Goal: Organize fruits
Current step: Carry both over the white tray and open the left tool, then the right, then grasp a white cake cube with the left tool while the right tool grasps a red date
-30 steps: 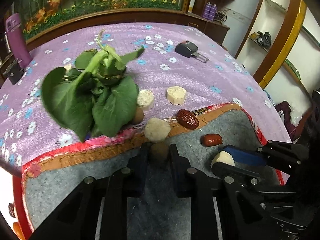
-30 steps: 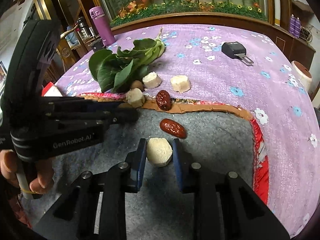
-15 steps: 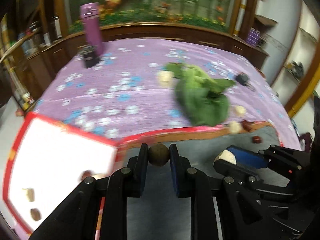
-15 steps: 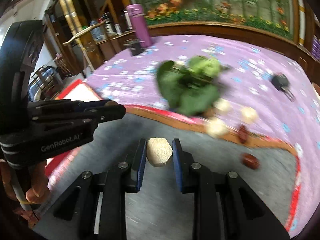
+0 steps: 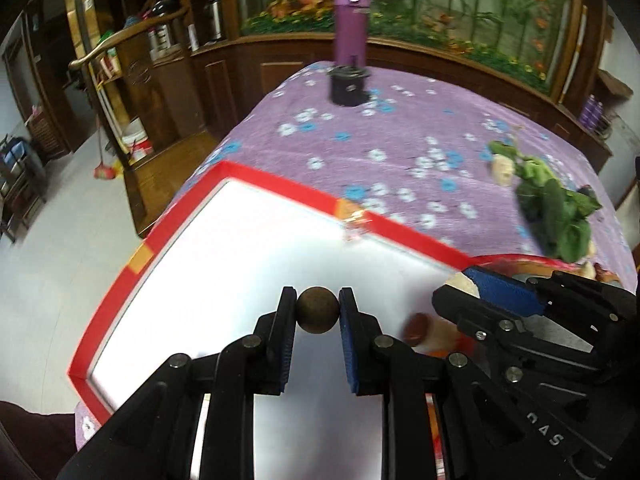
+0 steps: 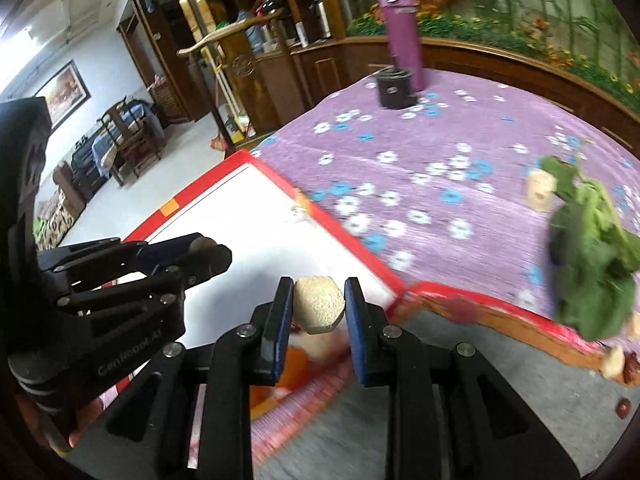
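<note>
Both claws have swung away from the grey mat and the greens, and now they hang over the white tray point(image 5: 224, 264) with the red rim. A second ago they were low over the mat, right by the food. So the picking up looks done, and I think the drop into the tray comes next. The left claw point(image 5: 318, 310) is closed on one small brown ball point(image 5: 318, 309), held above the tray. The right claw point(image 6: 319, 305) is closed on one pale chunk point(image 6: 319, 305), held near the tray's right edge, where it meets the mat point(image 6: 460, 420). In the tray I can see one red date point(image 5: 416, 326) and something pale and orange beside it, but it is too blurry to count. Left behind are one bunch of greens point(image 6: 588, 256), one pale chunk by its stem point(image 6: 540, 188), one more pale bit point(image 6: 614, 362) at the mat's rim with a dark date point(image 6: 632, 364) touching it, and one date on the mat point(image 6: 623, 408). At the back of the purple cloth point(image 5: 400, 136) stand one purple bottle point(image 5: 352, 20) and one black cup point(image 5: 349, 86).
</note>
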The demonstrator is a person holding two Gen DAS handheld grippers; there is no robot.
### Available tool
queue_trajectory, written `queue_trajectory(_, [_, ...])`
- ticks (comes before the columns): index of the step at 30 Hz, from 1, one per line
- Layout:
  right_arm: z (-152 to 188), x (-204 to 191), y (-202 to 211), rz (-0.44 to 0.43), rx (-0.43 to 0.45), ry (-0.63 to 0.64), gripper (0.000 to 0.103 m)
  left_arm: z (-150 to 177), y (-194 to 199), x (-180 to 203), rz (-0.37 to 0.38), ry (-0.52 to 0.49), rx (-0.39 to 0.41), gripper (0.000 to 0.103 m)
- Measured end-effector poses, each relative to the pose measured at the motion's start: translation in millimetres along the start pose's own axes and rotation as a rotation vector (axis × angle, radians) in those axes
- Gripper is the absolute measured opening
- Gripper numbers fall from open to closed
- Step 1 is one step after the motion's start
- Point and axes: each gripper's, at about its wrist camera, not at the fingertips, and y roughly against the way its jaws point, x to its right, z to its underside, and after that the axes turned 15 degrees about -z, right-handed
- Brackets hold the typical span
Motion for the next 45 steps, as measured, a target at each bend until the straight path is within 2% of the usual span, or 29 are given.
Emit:
queue_trajectory(6, [-4, -13, -41, 0.013, -0.067, 0.011, 0.028, 3, -22, -10, -0.022, 0.002, -0.044, 0.02])
queue_trajectory(12, [-1, -12, -61, 0.035, -0.106, 0.007, 0.028, 8, -34, -14, -0.042, -0.01, -0.073, 0.021])
queue_trajectory(14, [-1, -11, -62, 0.04, -0.105, 0.009, 0.028, 10, -37, -14, -0.037, -0.007, -0.082, 0.026])
queue_trajectory(18, [-1, -12, -59, 0.042, -0.094, 0.007, 0.032, 10, -34, -15, -0.047, 0.005, -0.067, 0.042])
queue_trajectory(21, [-1, -9, -52, 0.042, -0.076, -0.002, 0.036, 9, -30, -15, -0.049, 0.013, -0.053, 0.045])
queue_trajectory(26, [4, -3, -26, 0.047, -0.012, -0.019, 0.038, 4, -17, -6, -0.029, 0.008, -0.022, 0.045])
queue_trajectory(30, [16, 8, 11, 0.078, 0.052, -0.04, 0.037, 0, 0, 18, 0.014, -0.022, 0.012, 0.045])
queue_trajectory(37, [59, 55, 93, 0.203, 0.14, -0.132, 0.037, 0, 30, 90, 0.13, -0.122, 0.052, 0.045])
queue_trajectory(45, [107, 128, 170, 0.352, 0.169, -0.247, 0.037, 11, 51, 191, 0.329, -0.27, 0.041, 0.045])
